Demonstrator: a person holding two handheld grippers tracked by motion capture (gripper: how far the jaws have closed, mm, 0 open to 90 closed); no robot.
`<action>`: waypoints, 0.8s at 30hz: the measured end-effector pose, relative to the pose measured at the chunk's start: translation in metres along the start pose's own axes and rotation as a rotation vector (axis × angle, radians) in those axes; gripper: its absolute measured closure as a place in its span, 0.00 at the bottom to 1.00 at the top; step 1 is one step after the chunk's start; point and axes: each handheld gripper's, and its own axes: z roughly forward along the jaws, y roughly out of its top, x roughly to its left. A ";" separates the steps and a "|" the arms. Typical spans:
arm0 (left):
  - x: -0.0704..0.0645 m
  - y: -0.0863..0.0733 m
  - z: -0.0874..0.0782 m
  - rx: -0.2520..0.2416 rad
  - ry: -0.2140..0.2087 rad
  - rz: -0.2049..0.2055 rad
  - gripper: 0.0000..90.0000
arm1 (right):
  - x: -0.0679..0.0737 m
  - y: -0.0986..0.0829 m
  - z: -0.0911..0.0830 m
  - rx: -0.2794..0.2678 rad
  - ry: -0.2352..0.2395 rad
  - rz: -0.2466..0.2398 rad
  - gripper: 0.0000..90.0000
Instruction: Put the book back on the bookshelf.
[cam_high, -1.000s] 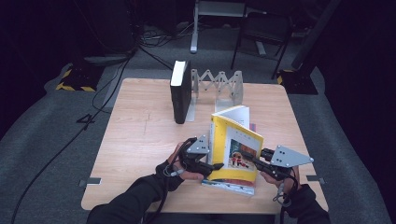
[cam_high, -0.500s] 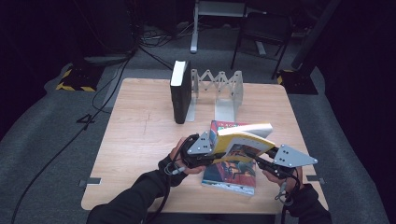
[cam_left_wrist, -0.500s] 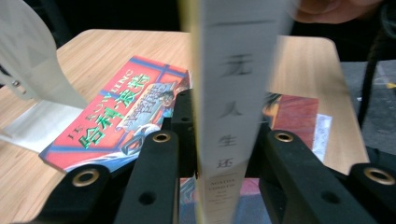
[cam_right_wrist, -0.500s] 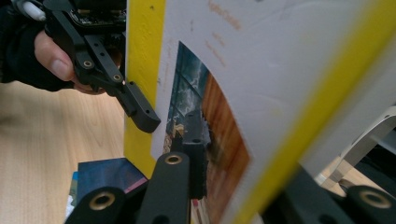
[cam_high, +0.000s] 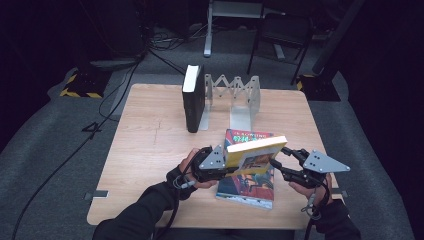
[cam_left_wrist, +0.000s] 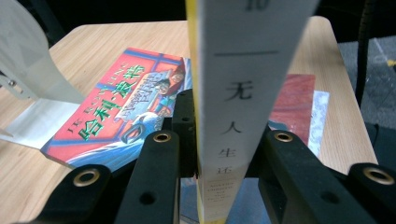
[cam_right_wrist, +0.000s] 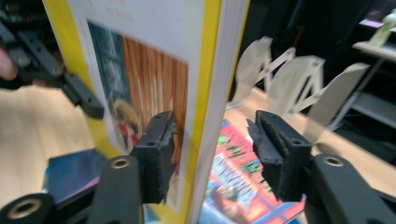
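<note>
A yellow book (cam_high: 255, 152) hangs roughly level, a little above the table, with its long side facing me. My left gripper (cam_high: 226, 161) is shut on its left end; in the left gripper view both jaws press the white spine of the yellow book (cam_left_wrist: 243, 93). My right gripper (cam_high: 281, 159) straddles the right end, open. In the right gripper view one pad (cam_right_wrist: 156, 154) lies against the cover of the yellow book (cam_right_wrist: 154, 70), and the other pad (cam_right_wrist: 275, 154) stands clear of the page edge. Beneath lies a red and blue illustrated book (cam_high: 247, 187), flat on the table.
A thick black book (cam_high: 194, 102) stands upright in the left slot of a folding metal rack (cam_high: 240, 95) at the back of the wooden table (cam_high: 150, 145). The rack's other slots hold nothing. Dark floor, cables and a chair lie beyond the table.
The yellow book has swung from standing upright to lying level between the two grippers, and now sits slightly farther back over the flat book. Both hands stayed at its ends.
</note>
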 end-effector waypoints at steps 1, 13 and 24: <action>0.000 0.000 0.000 -0.002 -0.003 -0.001 0.83 | 0.001 -0.002 0.003 0.019 0.015 -0.005 0.50; 0.003 0.011 -0.005 -0.070 -0.021 -0.033 0.75 | 0.010 -0.006 0.017 0.057 0.048 -0.016 0.58; 0.006 0.039 -0.011 -0.170 -0.012 -0.043 0.77 | 0.010 -0.006 0.017 0.058 0.048 -0.010 0.58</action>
